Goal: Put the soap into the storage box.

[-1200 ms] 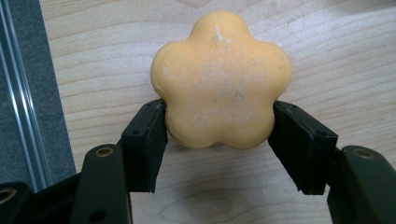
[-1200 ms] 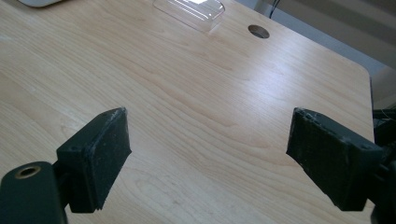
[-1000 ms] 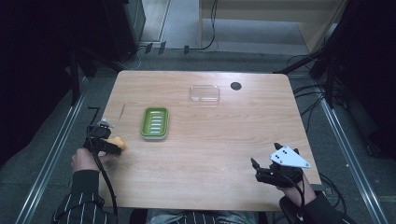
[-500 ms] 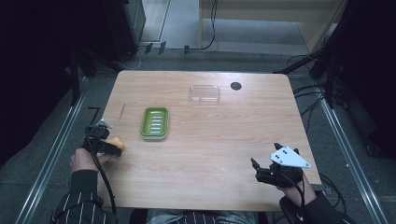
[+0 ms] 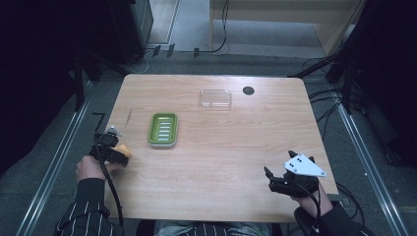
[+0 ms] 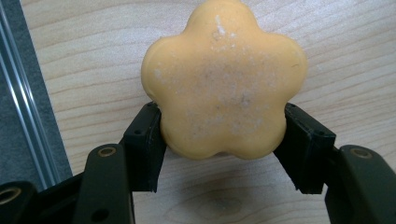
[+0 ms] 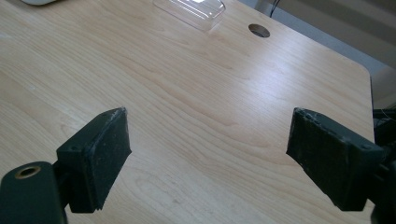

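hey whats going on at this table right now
A person is working at a wooden table with a hand-held gripper in each hand. The left gripper has its jaws closed on an orange flower-shaped soap near the table's left edge, just beside a green soap dish. The right gripper is open and holds nothing, over bare wood near the front right. A clear plastic lid lies toward the far side.
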A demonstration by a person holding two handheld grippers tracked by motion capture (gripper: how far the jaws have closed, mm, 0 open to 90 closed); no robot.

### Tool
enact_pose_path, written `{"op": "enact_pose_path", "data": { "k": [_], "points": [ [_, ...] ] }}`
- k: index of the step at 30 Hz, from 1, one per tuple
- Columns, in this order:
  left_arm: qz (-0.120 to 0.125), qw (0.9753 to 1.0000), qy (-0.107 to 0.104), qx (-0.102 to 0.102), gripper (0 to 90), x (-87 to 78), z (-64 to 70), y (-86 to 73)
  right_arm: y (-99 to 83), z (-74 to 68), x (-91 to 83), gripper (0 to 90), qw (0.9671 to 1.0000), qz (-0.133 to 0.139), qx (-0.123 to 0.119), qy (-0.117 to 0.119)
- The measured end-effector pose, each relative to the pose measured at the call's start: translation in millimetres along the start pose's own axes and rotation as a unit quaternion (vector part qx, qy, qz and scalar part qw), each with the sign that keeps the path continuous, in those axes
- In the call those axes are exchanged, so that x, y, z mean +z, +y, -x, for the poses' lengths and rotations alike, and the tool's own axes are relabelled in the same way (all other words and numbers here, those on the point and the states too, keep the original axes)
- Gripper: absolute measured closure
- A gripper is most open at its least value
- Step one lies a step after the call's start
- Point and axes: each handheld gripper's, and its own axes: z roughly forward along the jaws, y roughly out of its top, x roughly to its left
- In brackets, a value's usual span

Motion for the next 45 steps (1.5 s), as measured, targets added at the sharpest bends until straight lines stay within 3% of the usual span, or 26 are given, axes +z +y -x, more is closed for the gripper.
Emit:
{"op": "enact_pose_path", "data": {
  "k": [26,45],
  "points": [
    [0.021,0.9996,-0.007,0.020,39.6,-7.9,-0.8,-3.6,-0.1,0.9,-0.2,13.7,1.0000,0.002,0.003,0.002],
    [0.033,0.9981,-0.012,0.051,39.6,-20.2,15.2,3.6,0.0,0.9,0.2,13.7,1.0000,0.001,0.002,0.002]
  ]
}}
